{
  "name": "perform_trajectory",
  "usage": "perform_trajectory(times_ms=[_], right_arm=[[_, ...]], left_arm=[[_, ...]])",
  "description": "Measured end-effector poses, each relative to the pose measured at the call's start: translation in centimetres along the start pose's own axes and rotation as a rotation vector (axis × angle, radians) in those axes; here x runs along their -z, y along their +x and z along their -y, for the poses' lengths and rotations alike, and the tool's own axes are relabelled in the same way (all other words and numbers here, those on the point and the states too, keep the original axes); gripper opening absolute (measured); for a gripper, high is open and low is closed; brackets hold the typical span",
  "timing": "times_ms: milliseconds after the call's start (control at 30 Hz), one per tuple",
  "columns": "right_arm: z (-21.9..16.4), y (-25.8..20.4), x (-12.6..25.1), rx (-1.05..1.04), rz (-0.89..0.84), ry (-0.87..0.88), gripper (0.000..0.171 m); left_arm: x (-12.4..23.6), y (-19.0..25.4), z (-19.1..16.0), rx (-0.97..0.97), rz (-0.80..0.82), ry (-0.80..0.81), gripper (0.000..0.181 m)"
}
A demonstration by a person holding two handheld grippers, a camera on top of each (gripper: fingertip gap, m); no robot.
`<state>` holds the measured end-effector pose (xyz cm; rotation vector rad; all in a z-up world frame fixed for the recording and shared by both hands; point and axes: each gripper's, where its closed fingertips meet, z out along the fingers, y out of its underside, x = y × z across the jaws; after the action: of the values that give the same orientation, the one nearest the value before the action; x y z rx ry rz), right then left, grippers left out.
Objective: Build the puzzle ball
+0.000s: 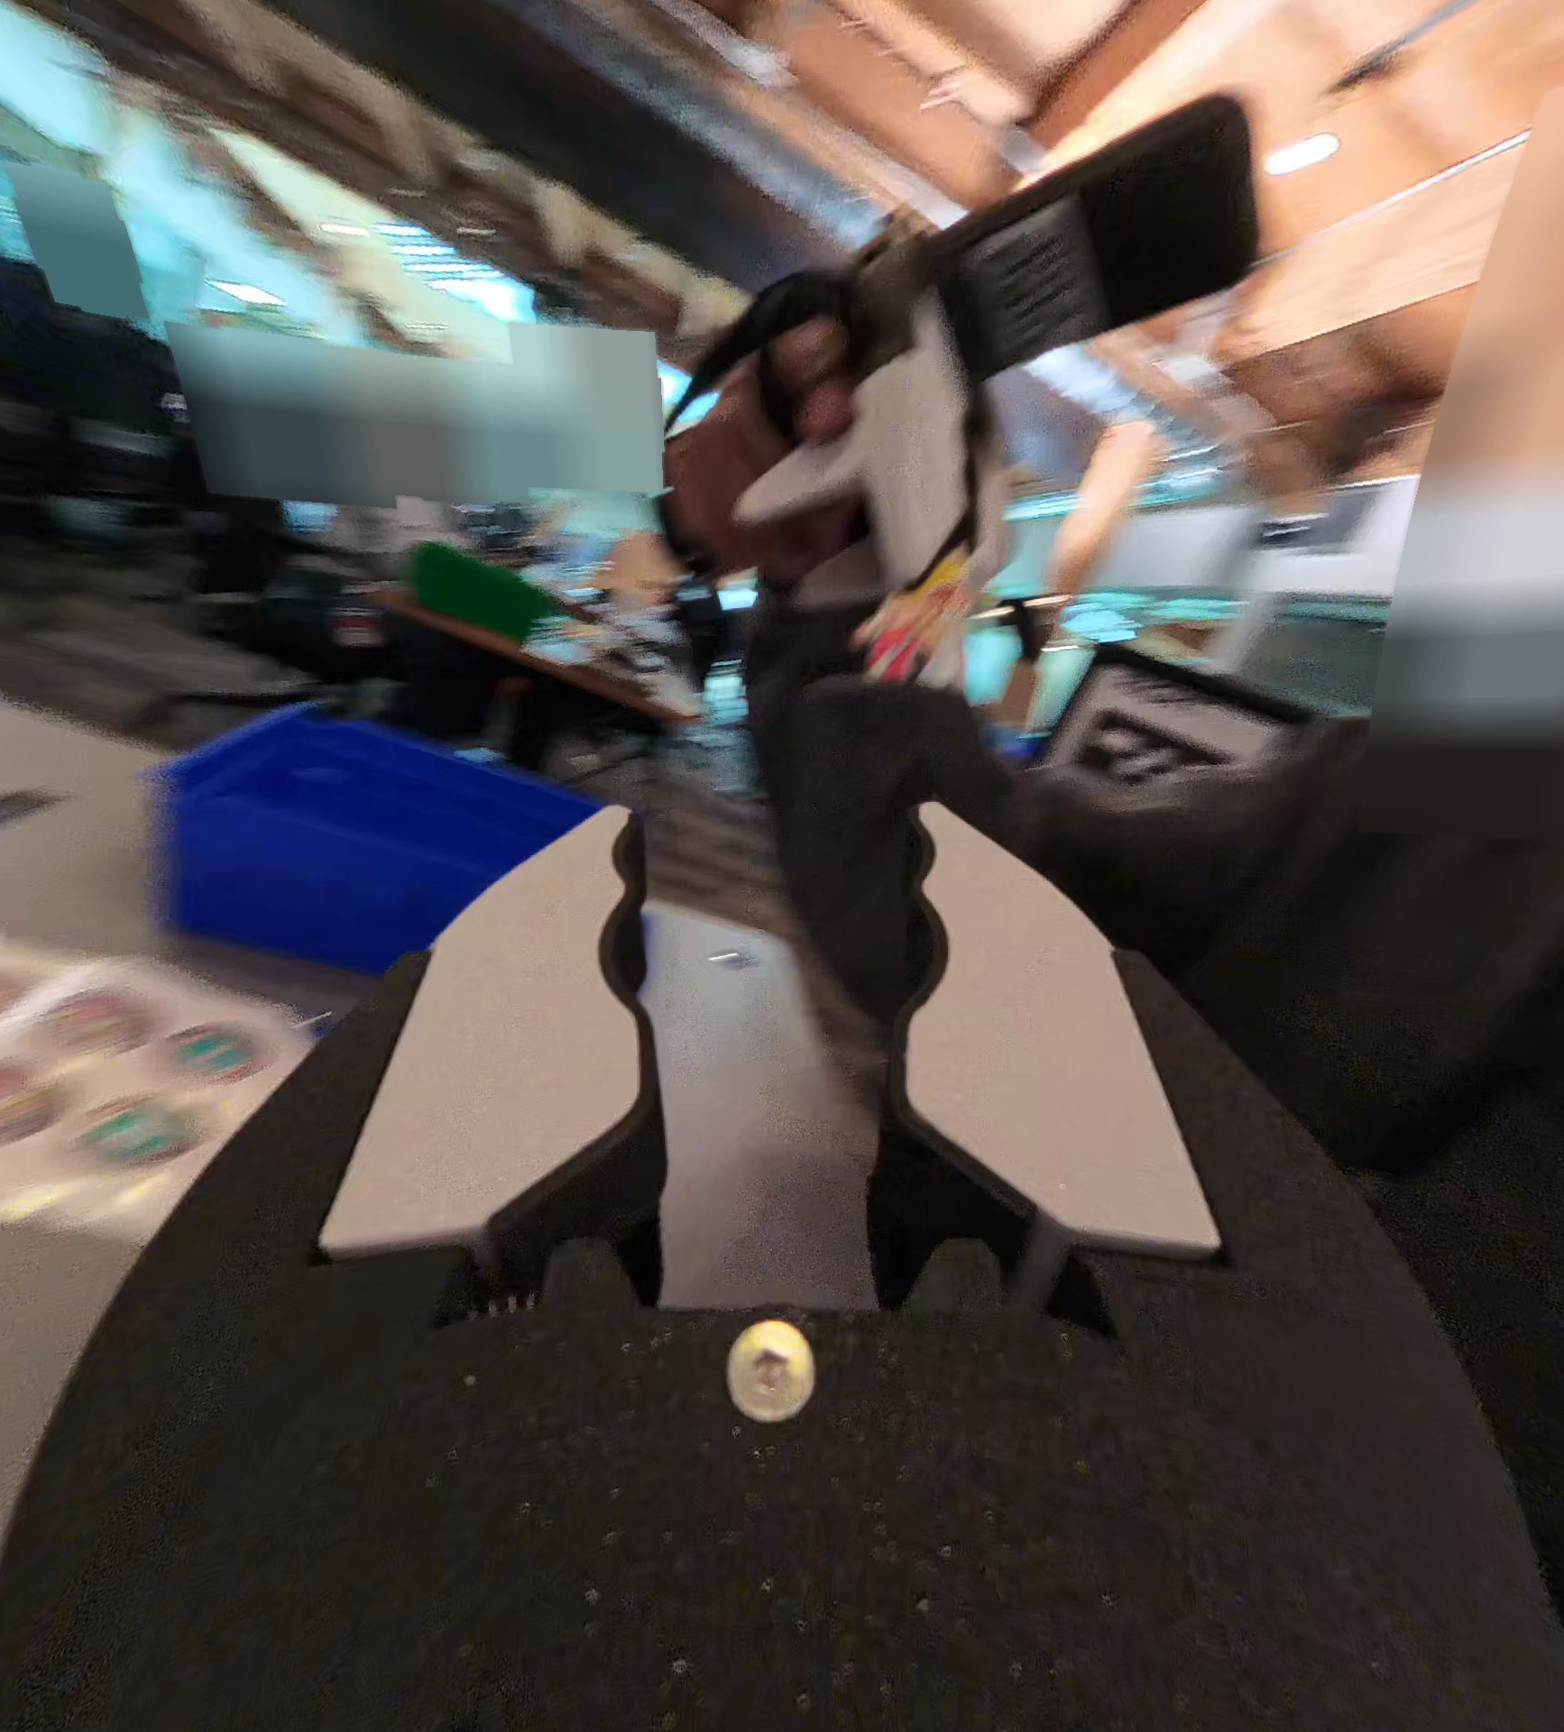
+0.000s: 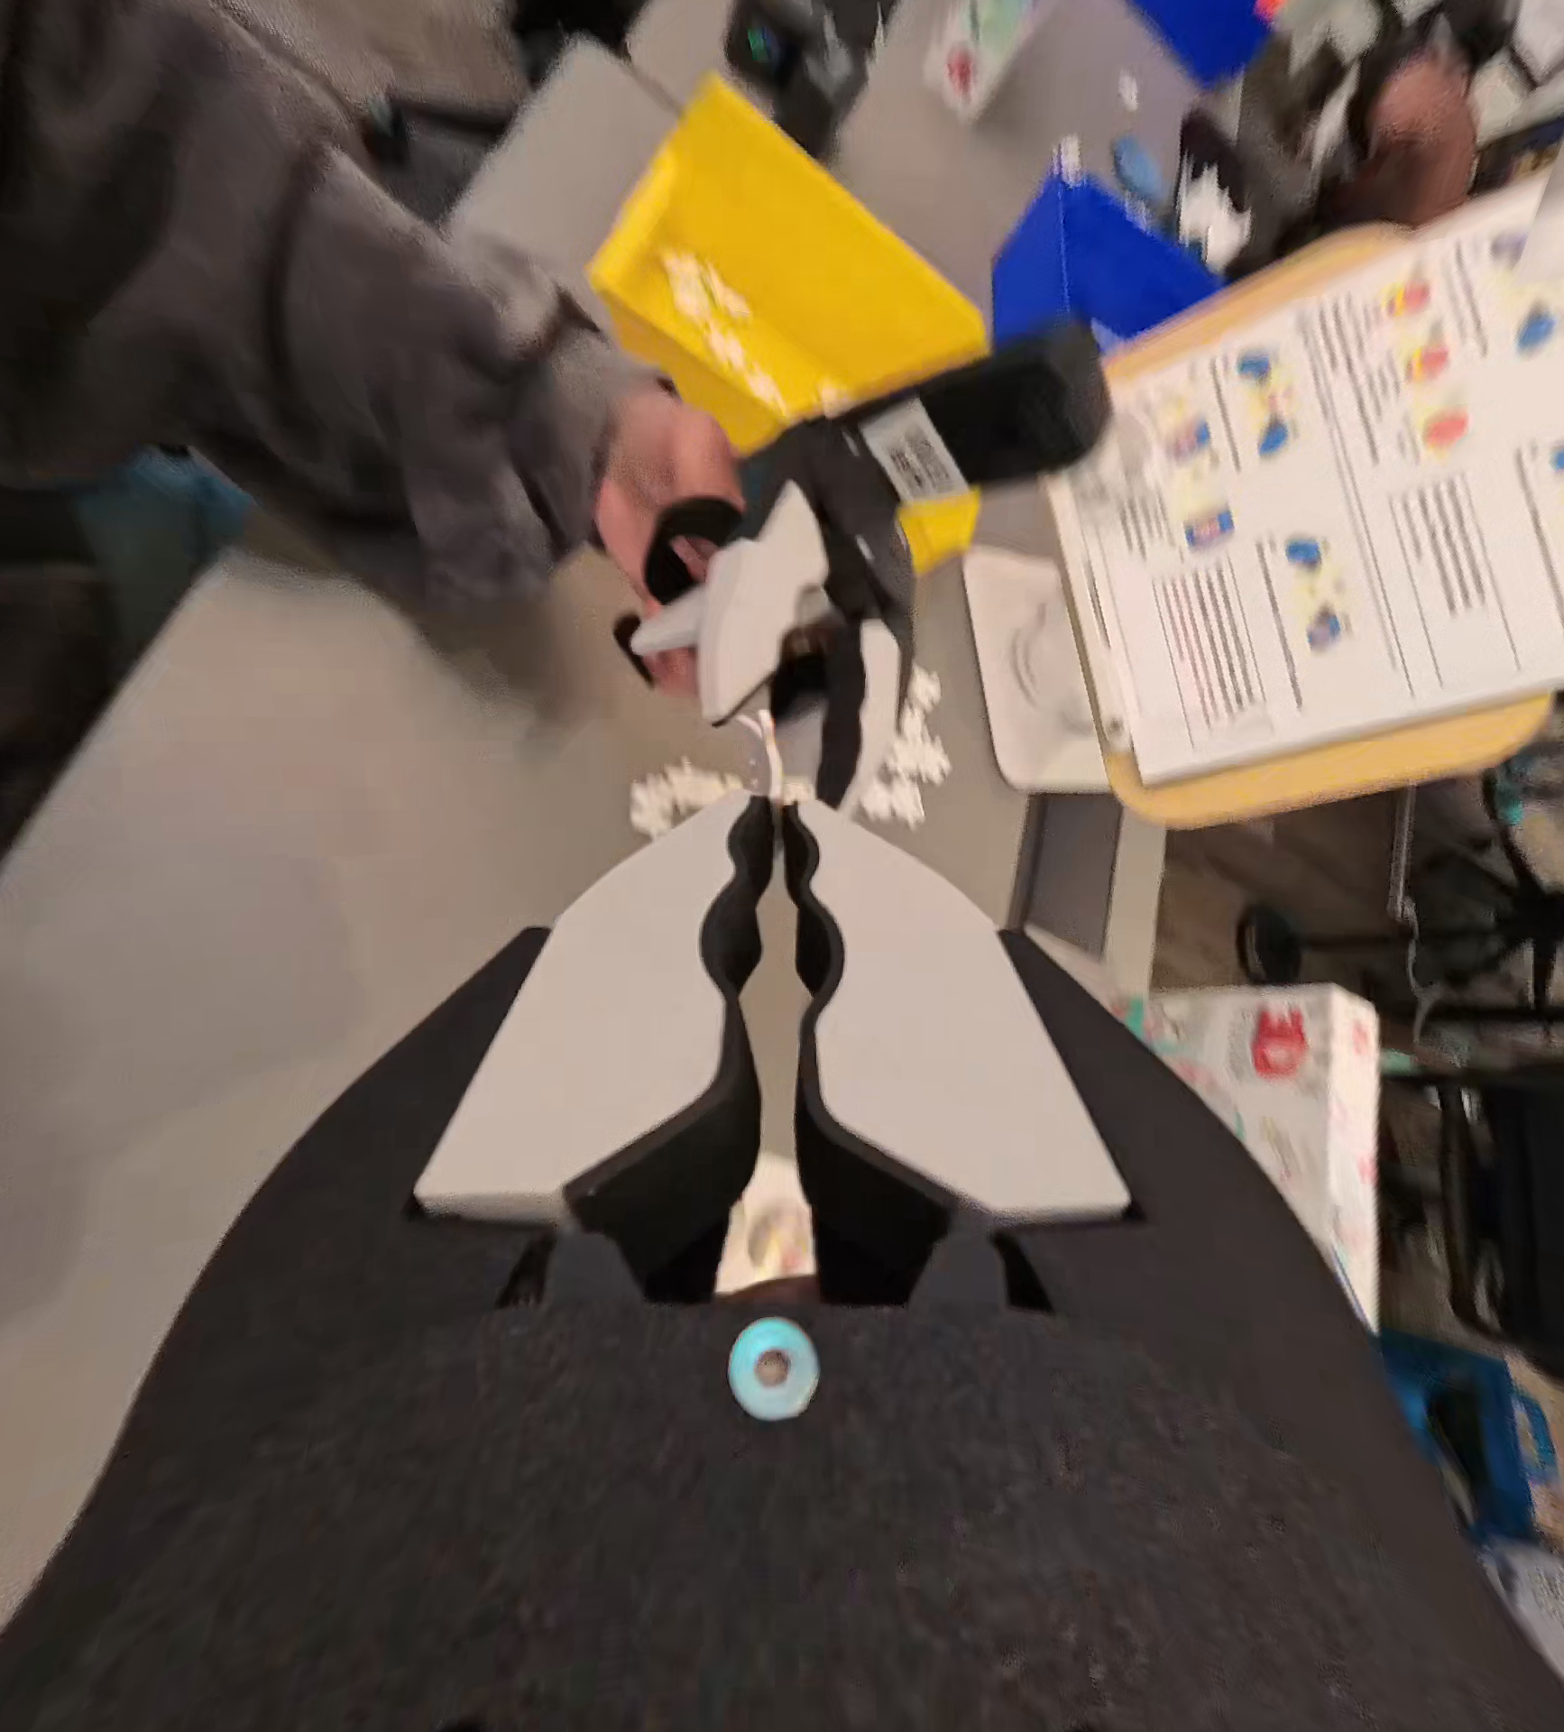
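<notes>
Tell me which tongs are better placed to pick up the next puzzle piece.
Left, probably. The left tongs are open and empty, and the right wrist view shows them close by the loose white pieces. The right tongs look shut on a thin white piece already.

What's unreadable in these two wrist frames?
- Left wrist view: motion blur smears the blue bin; left gripper open with nothing between its fingers.
- Right wrist view: a thin white piece sits at the right gripper tips; blur hides its shape.
- White pieces on table: too blurred to count.
</notes>
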<state>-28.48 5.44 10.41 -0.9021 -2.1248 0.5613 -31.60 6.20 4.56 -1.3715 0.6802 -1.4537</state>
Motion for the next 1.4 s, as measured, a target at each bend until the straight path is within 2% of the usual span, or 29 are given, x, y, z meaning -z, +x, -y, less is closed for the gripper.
perform_trajectory(times_ms=[100, 200, 267, 433, 567, 700, 833, 900, 1033, 1167, 1267, 1400], right_arm=[[-5.0, 4.5, 0.3, -0.063, 0.016, -0.225, 0.002], [-12.1, 9.0, -1.8, -0.126, 0.063, -0.468, 0.002], [-16.9, 11.5, -4.4, -0.157, 0.12, -0.579, 0.003], [-26.8, 15.4, -12.1, -0.226, 0.272, -0.714, 0.002], [-30.8, 16.9, -17.0, -0.197, 0.322, -0.702, 0.002], [-31.8, 16.9, -19.2, -0.176, 0.374, -0.655, 0.002], [-31.7, 16.6, -20.3, -0.151, 0.388, -0.602, 0.002], [-31.9, 16.4, -20.6, -0.141, 0.385, -0.607, 0.002], [-32.4, 16.1, -21.0, -0.131, 0.377, -0.625, 0.002], [-32.9, 16.0, -21.2, -0.148, 0.381, -0.633, 0.002], [-32.8, 16.2, -21.3, -0.146, 0.376, -0.634, 0.002], [-32.8, 16.3, -21.5, -0.15, 0.372, -0.645, 0.002]], left_arm=[[2.9, -7.6, -2.4, -0.127, 0.403, -0.169, 0.058], [5.0, -12.3, -3.3, -0.163, 0.583, -0.27, 0.06], [6.2, -15.2, -2.7, -0.174, 0.674, -0.279, 0.058], [9.0, -23.2, -1.4, -0.098, 0.756, -0.291, 0.055], [9.9, -29.4, -1.2, 0.064, 0.71, -0.245, 0.051], [8.8, -33.2, -1.0, 0.19, 0.575, -0.152, 0.043], [8.5, -36.4, -1.3, 0.263, 0.531, -0.109, 0.042], [8.5, -38.1, -2.3, 0.217, 0.587, -0.173, 0.033], [7.1, -38.7, -4.4, 0.231, 0.553, -0.295, 0.024], [6.8, -39.3, -4.9, 0.15, 0.6, -0.371, 0.015], [6.6, -39.6, -5.0, 0.139, 0.589, -0.401, 0.0], [6.0, -39.7, -6.1, 0.158, 0.564, -0.48, 0.0]])
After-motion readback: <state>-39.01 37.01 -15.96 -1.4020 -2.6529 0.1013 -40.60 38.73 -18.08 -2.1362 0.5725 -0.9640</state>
